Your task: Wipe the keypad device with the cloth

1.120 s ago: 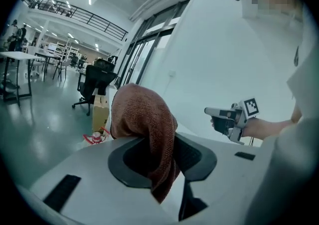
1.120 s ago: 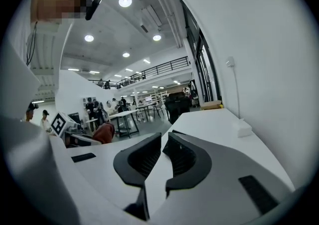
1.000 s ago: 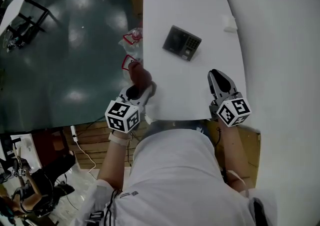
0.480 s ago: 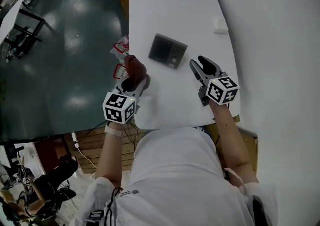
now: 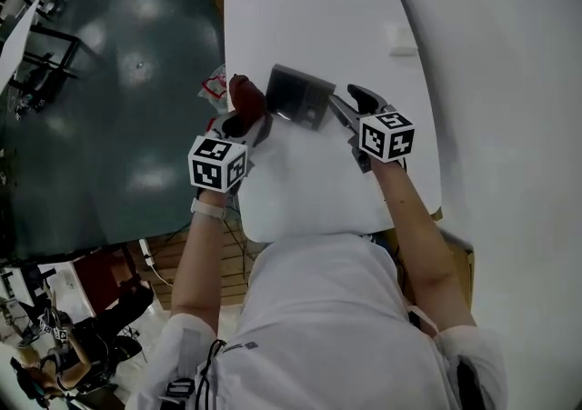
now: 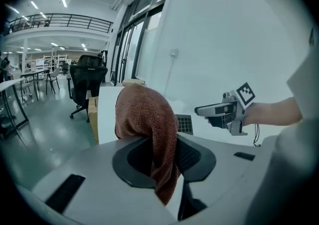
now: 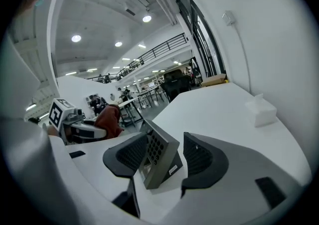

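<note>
1. The cloth [image 6: 144,114] is clamped between the jaws of the left gripper [image 5: 247,122], and its brown folds are bunched beyond the tips.
2. The keypad device [image 5: 298,95] is seen standing on the white tabletop [image 5: 309,8], just beside the cloth.
3. The jaws of the right gripper [image 7: 164,156] have just been opened wide. The keypad device is set between them, with a gap left at one jaw.
</note>
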Demonstrator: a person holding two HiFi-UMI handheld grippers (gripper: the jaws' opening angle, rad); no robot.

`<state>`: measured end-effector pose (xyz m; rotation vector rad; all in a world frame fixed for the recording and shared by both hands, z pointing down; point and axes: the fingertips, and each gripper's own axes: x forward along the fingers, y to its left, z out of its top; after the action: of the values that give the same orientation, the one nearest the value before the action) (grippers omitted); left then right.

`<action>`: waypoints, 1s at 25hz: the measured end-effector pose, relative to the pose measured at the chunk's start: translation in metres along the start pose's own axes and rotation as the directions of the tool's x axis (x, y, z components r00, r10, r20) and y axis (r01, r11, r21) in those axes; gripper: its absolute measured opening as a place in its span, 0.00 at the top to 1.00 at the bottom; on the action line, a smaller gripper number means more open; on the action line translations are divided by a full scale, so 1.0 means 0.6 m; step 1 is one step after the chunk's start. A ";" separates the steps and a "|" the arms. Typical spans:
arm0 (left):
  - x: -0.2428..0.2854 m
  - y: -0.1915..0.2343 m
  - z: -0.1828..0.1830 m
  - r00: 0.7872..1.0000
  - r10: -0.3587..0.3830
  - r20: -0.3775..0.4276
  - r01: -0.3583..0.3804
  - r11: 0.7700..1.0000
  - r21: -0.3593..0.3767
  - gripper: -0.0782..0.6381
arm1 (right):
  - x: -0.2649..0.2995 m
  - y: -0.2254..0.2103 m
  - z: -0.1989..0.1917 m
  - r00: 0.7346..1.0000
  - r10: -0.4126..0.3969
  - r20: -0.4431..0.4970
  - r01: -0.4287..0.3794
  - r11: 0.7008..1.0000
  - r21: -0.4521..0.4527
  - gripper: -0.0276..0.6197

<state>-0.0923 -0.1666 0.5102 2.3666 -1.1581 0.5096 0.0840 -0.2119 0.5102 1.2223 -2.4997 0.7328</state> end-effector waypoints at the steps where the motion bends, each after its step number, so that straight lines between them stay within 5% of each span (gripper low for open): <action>1: 0.010 0.004 0.001 1.000 -0.003 -0.006 0.003 1.000 0.004 0.77 | 0.008 -0.005 -0.006 1.000 0.001 -0.012 -0.001 1.000 0.002 0.65; 15: 0.093 0.051 0.075 1.000 0.017 0.014 -0.018 0.998 0.063 0.77 | 0.072 -0.011 0.001 0.998 -0.012 -0.060 0.004 0.993 -0.119 0.65; 25: 0.138 0.069 0.087 0.999 0.010 0.052 -0.010 1.000 -0.007 0.77 | 0.075 0.009 0.009 0.994 0.016 -0.108 -0.042 0.969 -0.244 0.72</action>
<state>-0.0712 -0.2701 0.5189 2.3827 -1.1936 0.4489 0.0522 -0.2414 0.5237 1.0345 -2.4382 0.4628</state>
